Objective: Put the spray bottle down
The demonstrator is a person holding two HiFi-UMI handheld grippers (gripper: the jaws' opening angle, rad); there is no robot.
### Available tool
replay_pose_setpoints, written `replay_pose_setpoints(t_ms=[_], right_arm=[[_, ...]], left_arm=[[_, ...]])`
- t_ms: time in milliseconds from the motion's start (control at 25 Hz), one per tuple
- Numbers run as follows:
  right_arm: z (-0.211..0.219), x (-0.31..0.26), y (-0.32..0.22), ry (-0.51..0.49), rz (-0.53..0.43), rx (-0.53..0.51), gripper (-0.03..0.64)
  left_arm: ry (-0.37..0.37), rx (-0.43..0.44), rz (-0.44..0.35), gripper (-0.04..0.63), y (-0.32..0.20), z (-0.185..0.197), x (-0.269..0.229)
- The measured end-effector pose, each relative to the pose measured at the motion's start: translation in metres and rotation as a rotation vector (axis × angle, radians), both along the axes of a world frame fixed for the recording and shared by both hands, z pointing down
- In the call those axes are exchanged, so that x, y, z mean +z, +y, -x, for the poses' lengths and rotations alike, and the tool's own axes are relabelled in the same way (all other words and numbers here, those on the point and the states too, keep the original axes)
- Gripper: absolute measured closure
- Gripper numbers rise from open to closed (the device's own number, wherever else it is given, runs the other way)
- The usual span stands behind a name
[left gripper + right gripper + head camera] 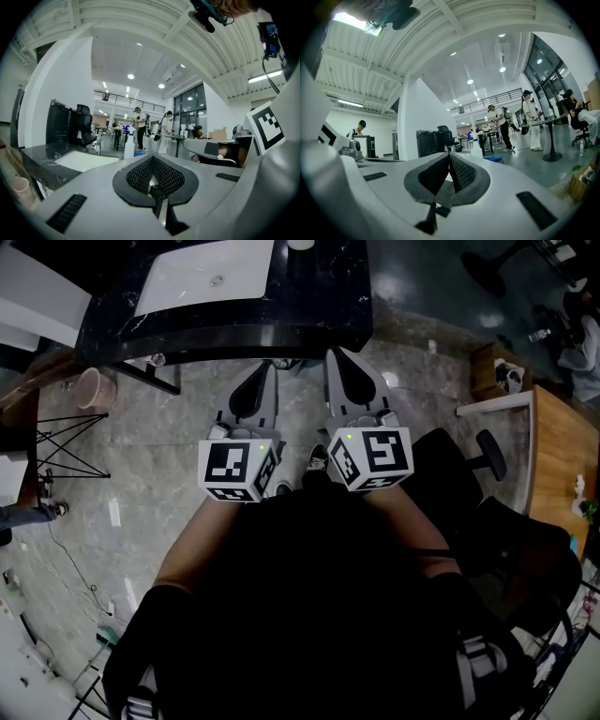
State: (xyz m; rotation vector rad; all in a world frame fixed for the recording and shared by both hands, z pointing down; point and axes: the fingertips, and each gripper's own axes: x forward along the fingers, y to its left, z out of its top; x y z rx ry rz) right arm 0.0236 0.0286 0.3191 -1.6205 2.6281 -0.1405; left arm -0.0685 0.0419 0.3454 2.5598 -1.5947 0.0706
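Neither gripper holds a spray bottle. In the head view my left gripper (265,367) and right gripper (337,353) are side by side at waist height. Both point toward a black marble counter (281,320) with a white sink (206,277). The left gripper (151,158) is shut with its mesh pads (165,174) meeting on nothing. The right gripper (449,154) is also shut and empty. A white bottle-shaped thing (129,149) stands past the sink (84,161); I cannot tell whether it is the spray bottle.
A pink cup (91,387) sits on the floor left of the counter, also in the left gripper view (21,188). A black office chair (473,474) and a wooden table (562,456) stand at the right. Several people (529,119) stand far off in the hall.
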Motion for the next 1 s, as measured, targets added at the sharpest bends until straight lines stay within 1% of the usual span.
replay_pose_setpoints(t_ms=[240,440,720,1000], right_arm=[[-0.014,-0.001,-0.044,-0.005,-0.007,-0.019,0.603],[-0.026,-0.004,-0.067,-0.01,-0.017,-0.04,0.603],[-0.04,-0.007,-0.09,-0.011,-0.023,-0.083,0.603],[-0.044,-0.005,-0.104,-0.006,-0.022,-0.119,0.603]], left_arm=[[0.001,-0.018,-0.005,0.598,-0.044,-0.015,-0.004],[-0.014,-0.025,-0.015,0.598,-0.066,-0.031,-0.007],[-0.015,-0.06,-0.02,0.598,-0.089,-0.048,-0.013],[-0.011,-0.1,-0.018,0.598,-0.101,-0.051,-0.011]])
